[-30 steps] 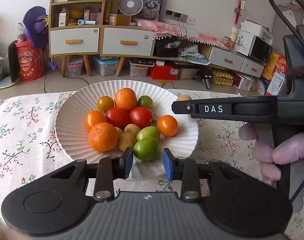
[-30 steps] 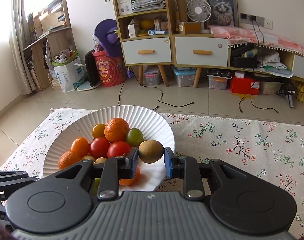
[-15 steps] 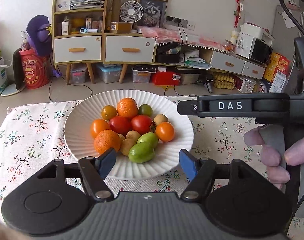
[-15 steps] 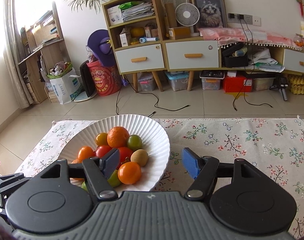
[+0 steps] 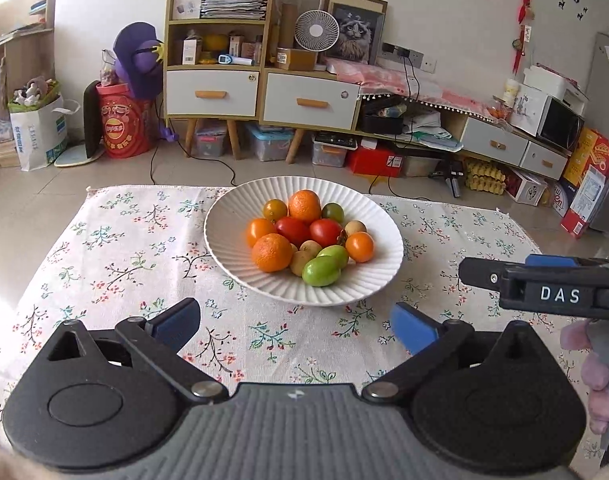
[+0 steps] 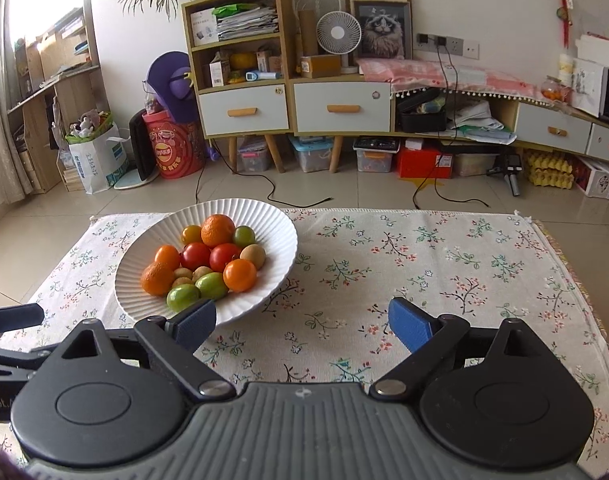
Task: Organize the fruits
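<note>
Left gripper (image 5: 295, 322) and right gripper (image 6: 302, 322): jaws just opened wide, nothing between. Fruit heaped in white plate (image 5: 232, 256) near table's far edge.

- The left gripper (image 5: 294, 326) has a ribbed grey body with two rounded black side plates, each bearing a shallow round recess.
- Black linkage arms on silver pivot screws carry blue pads (image 5: 414, 328).
- The right gripper (image 6: 302, 324) has the same build.
- From the side, its black arm bears white letters "DAS" (image 5: 559, 294).
</note>
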Demonstrator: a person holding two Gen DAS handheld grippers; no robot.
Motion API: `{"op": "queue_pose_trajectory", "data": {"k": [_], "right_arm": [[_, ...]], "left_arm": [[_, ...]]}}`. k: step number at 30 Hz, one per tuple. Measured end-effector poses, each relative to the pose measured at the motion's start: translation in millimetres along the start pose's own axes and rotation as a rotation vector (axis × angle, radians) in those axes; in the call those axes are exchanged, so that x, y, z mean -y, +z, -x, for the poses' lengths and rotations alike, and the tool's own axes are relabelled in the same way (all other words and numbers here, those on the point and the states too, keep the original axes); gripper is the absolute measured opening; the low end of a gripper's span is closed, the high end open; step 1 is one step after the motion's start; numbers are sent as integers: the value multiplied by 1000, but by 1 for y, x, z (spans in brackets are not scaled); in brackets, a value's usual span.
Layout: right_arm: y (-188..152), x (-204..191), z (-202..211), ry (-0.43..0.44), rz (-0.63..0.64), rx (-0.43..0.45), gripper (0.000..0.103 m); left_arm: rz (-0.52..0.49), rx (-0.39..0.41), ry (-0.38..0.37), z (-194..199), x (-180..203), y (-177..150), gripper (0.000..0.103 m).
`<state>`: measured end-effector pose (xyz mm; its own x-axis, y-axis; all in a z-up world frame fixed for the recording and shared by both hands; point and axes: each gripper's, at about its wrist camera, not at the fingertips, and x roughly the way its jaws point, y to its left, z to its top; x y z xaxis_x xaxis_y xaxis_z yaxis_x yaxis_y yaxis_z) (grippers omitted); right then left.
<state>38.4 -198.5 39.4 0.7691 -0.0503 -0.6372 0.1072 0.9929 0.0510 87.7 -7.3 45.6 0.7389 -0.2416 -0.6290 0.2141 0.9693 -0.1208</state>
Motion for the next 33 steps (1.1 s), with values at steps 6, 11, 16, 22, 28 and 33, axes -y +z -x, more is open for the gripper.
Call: {"op": "queue_pose_trajectory", "data": {"k": [6, 11, 16, 22, 28, 33], "right_arm": [[-18, -16, 15, -40, 18, -70, 100], [-20, -23, 21, -27, 22, -47, 102], [-23, -26, 16, -44, 35, -63, 102], [-36, -35, 10, -35, 71, -121, 102], [-39, -36, 14, -39, 56, -121, 102], [-38, -34, 14, -45, 51, -120, 102]], "left_arm": [[36, -77, 65, 8, -3, -14, 96], [20, -122, 118, 10, -5, -15, 96], [21, -112, 167, 14, -9, -12, 96], [10, -116, 185, 13, -7, -15, 96], [-6, -107, 184, 16, -3, -18, 96], [-11, -106, 186, 17, -2, -18, 96]]}}
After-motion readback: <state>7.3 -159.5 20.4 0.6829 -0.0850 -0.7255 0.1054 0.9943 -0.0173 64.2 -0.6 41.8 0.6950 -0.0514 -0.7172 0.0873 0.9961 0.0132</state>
